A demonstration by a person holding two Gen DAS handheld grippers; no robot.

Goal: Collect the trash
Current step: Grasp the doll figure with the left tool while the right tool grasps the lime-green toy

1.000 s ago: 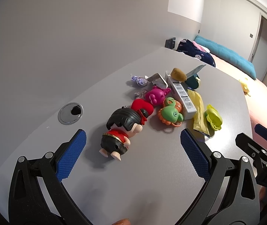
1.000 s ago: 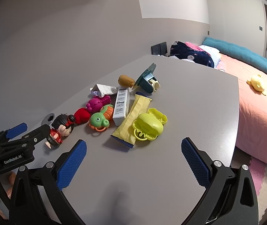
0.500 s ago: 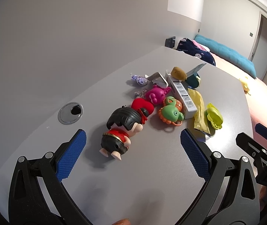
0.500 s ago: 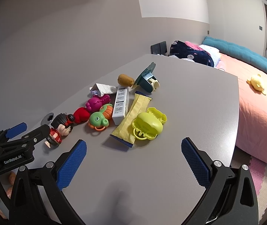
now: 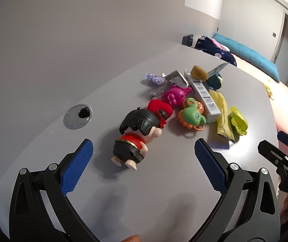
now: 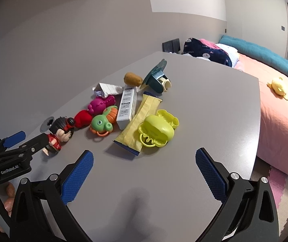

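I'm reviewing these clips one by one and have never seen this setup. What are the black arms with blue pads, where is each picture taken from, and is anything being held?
There is no robot here. A person carries a hand-held gripper in each hand, each with two black fingers tipped with blue pads and a fisheye camera looking along them. One picture comes from the left hand-held gripper, the other from the right hand-held gripper; each also glimpses the other at its edge. Both are open above the grey table and hold nothing. On the table lies a mixed heap: a doll, a green turtle toy, a pink toy, a yellow-green toy, plus likely trash: a yellow wrapper, a white box and crumpled paper. A bed stands behind.
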